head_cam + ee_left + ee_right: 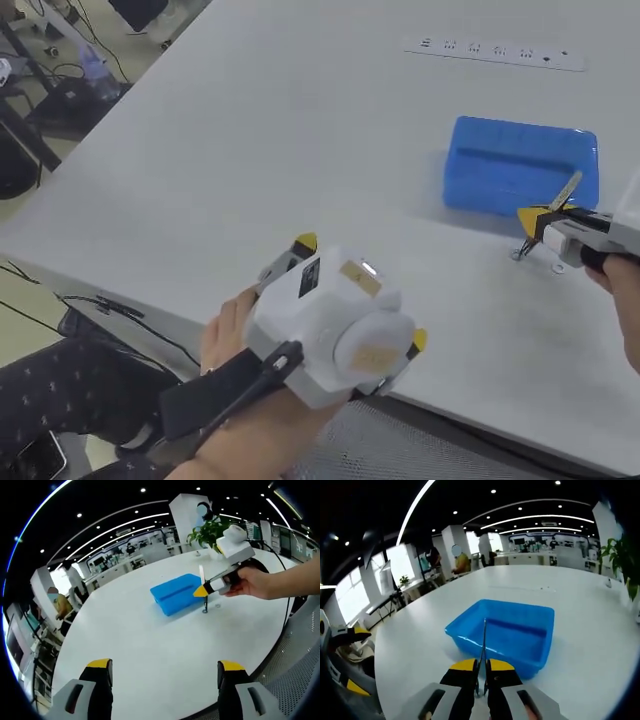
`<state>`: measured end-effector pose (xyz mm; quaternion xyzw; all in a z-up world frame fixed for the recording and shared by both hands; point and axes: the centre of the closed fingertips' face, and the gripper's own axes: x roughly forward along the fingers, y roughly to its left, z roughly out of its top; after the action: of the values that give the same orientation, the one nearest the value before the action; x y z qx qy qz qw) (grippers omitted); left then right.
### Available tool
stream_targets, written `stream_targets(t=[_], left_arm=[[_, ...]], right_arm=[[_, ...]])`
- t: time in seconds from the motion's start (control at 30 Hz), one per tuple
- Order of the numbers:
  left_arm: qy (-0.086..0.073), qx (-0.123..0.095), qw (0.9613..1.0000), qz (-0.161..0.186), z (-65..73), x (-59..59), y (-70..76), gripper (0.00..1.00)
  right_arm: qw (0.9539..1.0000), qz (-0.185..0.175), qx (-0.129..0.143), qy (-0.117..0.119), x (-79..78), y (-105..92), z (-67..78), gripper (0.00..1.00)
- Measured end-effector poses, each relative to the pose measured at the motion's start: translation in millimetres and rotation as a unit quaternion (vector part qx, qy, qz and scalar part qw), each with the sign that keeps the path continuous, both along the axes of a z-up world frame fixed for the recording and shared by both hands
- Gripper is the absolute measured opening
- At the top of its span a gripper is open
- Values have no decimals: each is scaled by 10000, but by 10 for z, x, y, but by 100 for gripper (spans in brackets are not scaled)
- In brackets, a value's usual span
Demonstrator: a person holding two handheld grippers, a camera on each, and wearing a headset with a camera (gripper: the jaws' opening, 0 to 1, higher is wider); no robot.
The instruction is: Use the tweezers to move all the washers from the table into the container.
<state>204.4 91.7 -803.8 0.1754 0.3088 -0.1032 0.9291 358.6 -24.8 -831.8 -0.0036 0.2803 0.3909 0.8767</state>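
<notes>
Right tongs grip tweezers beside blue container.

A long white power strip lies flat at the far side. Dark cables tangle on the floor. A leafy plant stands beyond; 1 person in yellow stands under ceiling lights.
</notes>
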Motion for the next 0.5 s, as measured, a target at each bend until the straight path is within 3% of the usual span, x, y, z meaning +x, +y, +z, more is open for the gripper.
stream_targets(t=[0.5], left_arm=[[62, 38, 10000, 5, -27, -1, 11, 88]], right_arm=[[9998, 175, 54, -85, -2, 79, 26, 1]])
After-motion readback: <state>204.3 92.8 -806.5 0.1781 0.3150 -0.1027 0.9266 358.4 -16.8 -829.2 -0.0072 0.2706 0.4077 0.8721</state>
